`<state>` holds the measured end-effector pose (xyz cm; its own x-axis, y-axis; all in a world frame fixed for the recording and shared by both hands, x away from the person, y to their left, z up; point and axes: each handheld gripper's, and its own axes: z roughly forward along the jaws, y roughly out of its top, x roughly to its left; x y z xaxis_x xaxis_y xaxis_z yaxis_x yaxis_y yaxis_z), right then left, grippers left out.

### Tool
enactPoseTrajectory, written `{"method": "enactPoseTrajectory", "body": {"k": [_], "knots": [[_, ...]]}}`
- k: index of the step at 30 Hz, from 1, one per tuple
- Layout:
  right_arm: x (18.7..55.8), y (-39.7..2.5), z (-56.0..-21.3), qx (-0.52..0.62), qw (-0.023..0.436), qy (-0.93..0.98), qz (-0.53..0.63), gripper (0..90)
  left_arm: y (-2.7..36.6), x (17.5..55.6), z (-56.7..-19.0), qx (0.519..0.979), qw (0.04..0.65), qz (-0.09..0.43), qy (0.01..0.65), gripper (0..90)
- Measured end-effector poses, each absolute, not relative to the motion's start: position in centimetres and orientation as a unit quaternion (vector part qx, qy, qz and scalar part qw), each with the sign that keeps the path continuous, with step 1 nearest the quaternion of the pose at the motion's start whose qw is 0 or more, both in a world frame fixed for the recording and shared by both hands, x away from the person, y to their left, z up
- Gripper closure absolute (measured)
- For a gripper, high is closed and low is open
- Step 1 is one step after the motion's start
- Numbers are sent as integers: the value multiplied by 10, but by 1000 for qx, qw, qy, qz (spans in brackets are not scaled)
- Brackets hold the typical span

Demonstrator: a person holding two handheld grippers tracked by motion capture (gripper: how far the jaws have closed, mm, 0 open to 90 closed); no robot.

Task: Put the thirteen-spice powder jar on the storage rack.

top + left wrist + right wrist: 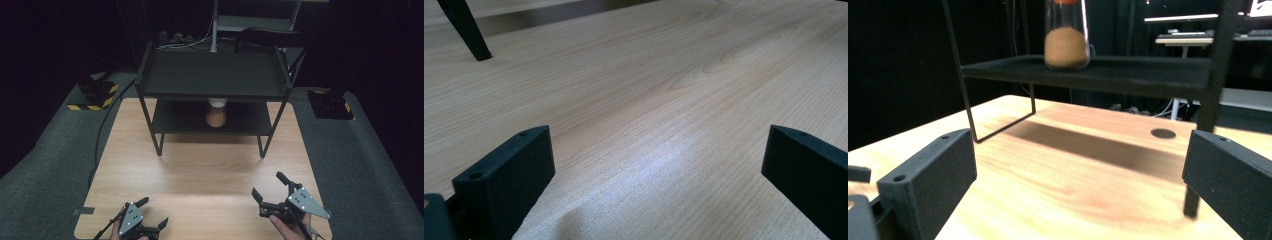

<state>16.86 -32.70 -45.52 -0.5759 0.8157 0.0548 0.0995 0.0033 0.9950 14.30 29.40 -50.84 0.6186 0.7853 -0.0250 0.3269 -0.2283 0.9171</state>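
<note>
Orange-filled jar (216, 114), top hidden under shelf (215, 75)

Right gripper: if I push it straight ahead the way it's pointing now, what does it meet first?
Probably the black shelf rack: the open right gripper aims over bare table toward its lower shelf, where a jar of orange-brown powder stands. Depth is unclear; the near leg might come first.

bare tabletop (200, 170) before shelf rack (215, 75)
</note>
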Motion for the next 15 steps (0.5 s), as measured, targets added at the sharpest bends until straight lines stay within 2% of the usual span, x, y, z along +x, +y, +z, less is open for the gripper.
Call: {"method": "enactPoseTrajectory", "body": {"k": [5,15], "knots": [[146,-340,-471,367,293,653,594,4,294,143,-508,750,497,230,371,7],[131,-353,-491,384,298,672,559,4,292,144,-507,751,493,232,373,7]]}}
